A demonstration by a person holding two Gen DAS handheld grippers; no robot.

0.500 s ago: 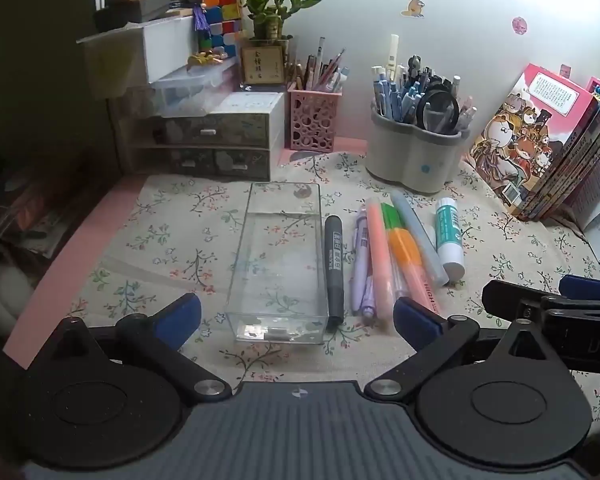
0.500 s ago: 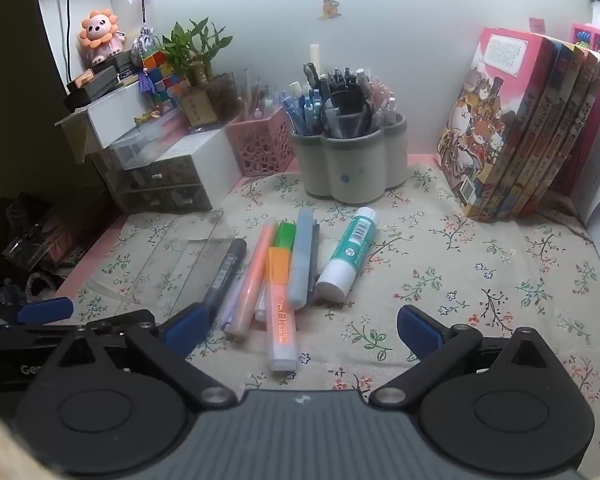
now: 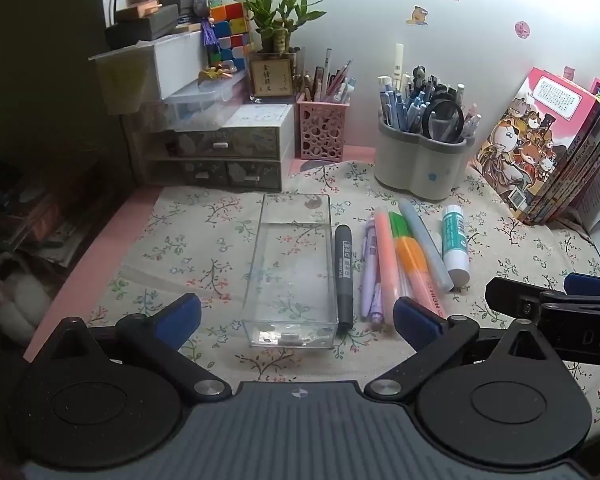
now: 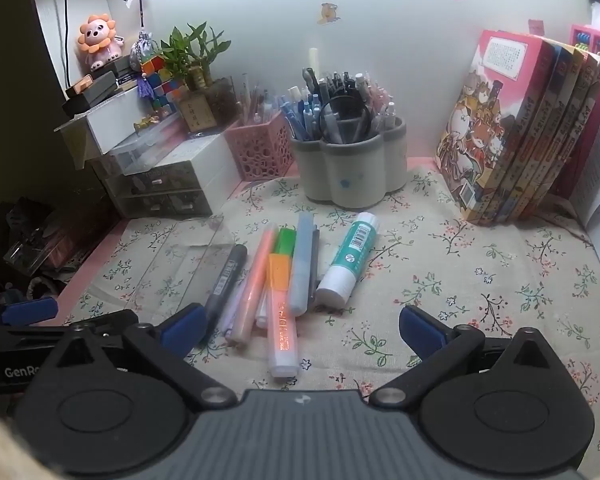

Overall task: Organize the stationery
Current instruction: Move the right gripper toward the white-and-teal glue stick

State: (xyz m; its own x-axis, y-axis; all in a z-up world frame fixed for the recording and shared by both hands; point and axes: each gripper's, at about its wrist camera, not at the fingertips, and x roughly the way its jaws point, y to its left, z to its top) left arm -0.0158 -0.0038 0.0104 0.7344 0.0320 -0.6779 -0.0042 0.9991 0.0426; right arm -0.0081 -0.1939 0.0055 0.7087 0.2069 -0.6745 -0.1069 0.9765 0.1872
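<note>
Your left tongs (image 3: 296, 314) hang above the near edge of the desk (image 3: 188, 240), blue pads spread wide, nothing between them but air over the floral cloth. Your right tongs (image 4: 300, 326) stand just as wide and hold nothing either.

Clear plastic box (image 3: 294, 268): lies lengthwise on the cloth, directly ahead of the left tongs, nothing inside it. In the right wrist view its walls are hard to make out, only faint edges.

Loose stationery, in a row just right of the box:
- grey marker (image 3: 343, 270), touching or nearly touching the box's right wall
- lilac pen (image 3: 370, 276)
- peach highlighter (image 3: 387, 256)
- orange-and-green highlighter (image 3: 410, 258), partly over its neighbours
- pale blue pen (image 3: 424, 244)
- glue stick (image 3: 454, 240), white cap toward you, at the right end of the row

From the right wrist view, the orange highlighter's near end lies between the open pads of the right tongs.

Against the back wall: grey pen cup (image 3: 420, 168), full; pink lattice holder (image 3: 321, 134); small drawer unit (image 3: 220, 160); books (image 3: 540, 148) standing at the right.
</note>
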